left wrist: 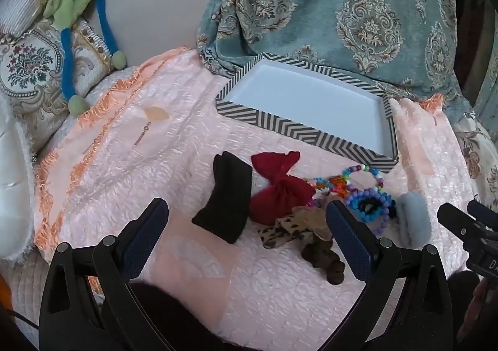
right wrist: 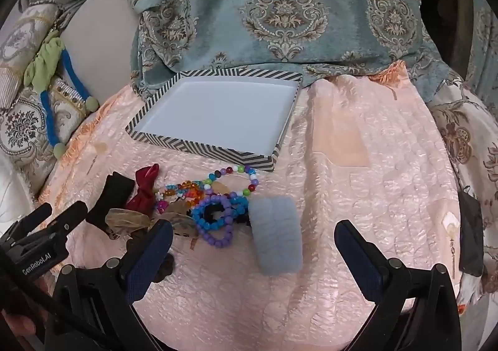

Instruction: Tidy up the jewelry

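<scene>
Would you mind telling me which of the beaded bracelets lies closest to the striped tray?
The multicoloured bead bracelet, with purple, red, green, white and blue beads, lies just in front of the striped tray; the purple and blue bead bracelets sit nearer the grippers.

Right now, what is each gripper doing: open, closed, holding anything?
Left gripper: open, holding nothing, above the black pouch.
Right gripper: open, holding nothing, above the grey band.
</scene>
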